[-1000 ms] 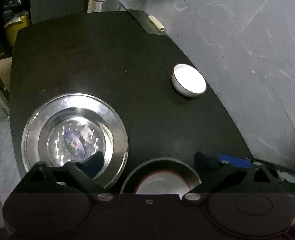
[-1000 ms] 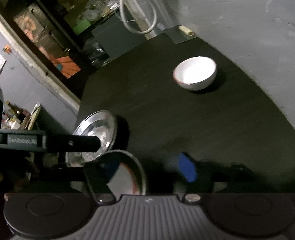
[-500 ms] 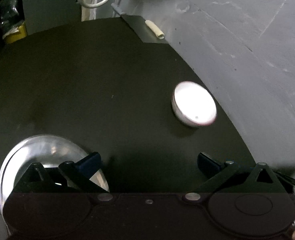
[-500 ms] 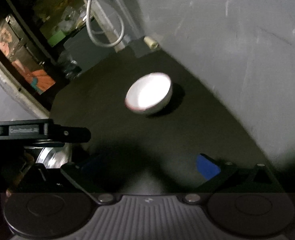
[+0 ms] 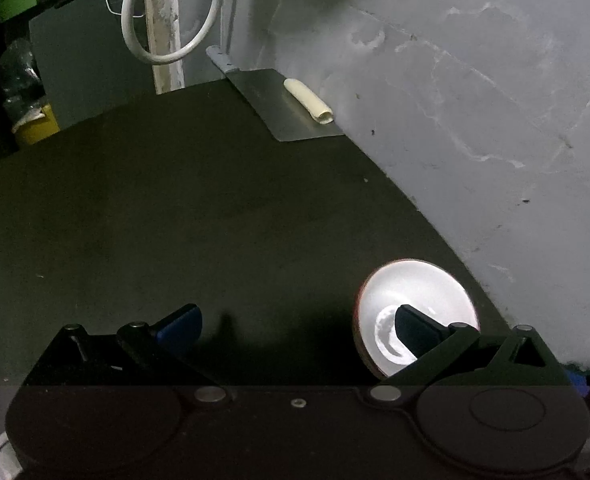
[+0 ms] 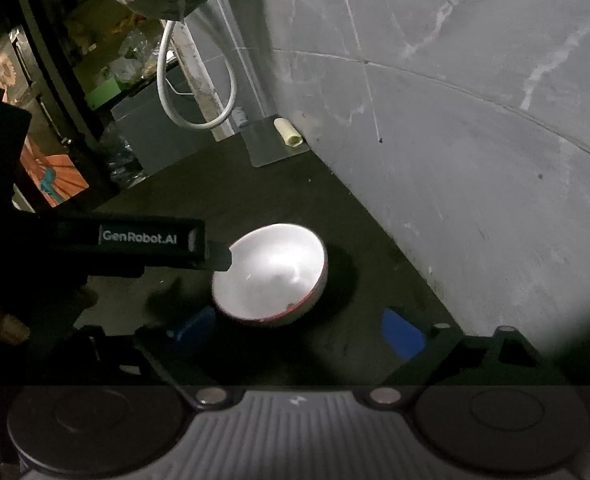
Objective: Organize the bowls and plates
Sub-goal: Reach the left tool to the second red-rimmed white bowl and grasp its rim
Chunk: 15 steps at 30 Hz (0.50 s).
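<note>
White lettering reading "GenRobot.AI" runs along the black body of the left gripper (image 6: 219,256) as it crosses the left side of the right wrist view; further left, the partial letters "DAS" show on a dark surface. One white bowl (image 6: 270,274) with a thin red rim sits on the dark table (image 6: 255,200), on the right side and near the grey wall (image 6: 455,120). It is the only bowl in sight in either view.

In the left wrist view the left gripper (image 5: 297,322) has its two fingers spread wide, and the right fingertip (image 5: 413,330) appears over the inside of the bowl (image 5: 411,292); whether it touches the surface cannot be told. The right gripper (image 6: 295,330) is likewise spread, its two blue-padded fingers standing on either side of the bowl's near edge, not closed on it.

At the far corner of the table lie one flat grey metal sheet (image 5: 287,106) and, on it against the wall, one short cream-coloured roll (image 5: 309,101). One white cable (image 5: 167,54) hangs in a loop beyond the table's far edge. A pale curved edge at the lower-left corner of the left wrist view is too little to identify.
</note>
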Each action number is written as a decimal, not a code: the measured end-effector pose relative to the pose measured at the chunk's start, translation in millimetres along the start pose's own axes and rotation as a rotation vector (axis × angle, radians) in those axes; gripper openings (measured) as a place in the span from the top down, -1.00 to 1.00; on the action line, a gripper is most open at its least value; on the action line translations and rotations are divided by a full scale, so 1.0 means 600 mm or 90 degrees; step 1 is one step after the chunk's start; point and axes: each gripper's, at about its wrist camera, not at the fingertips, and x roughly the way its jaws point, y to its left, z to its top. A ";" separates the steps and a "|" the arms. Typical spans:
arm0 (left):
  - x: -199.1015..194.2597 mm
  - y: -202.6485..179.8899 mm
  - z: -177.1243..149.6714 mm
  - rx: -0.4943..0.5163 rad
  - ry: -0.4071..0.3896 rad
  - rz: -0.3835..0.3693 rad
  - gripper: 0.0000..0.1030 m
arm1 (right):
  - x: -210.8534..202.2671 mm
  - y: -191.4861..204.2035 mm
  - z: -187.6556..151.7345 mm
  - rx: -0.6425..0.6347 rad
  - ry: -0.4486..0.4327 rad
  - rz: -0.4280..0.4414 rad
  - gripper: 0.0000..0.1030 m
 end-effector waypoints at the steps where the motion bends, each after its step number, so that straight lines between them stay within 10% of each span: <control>1: 0.003 0.000 0.001 0.001 0.005 0.004 -0.99 | 0.004 -0.001 0.002 -0.001 0.000 -0.003 -0.64; 15: 0.032 -0.005 -0.005 -0.030 0.023 -0.014 -0.58 | 0.046 -0.011 0.018 0.002 0.019 -0.006 -0.14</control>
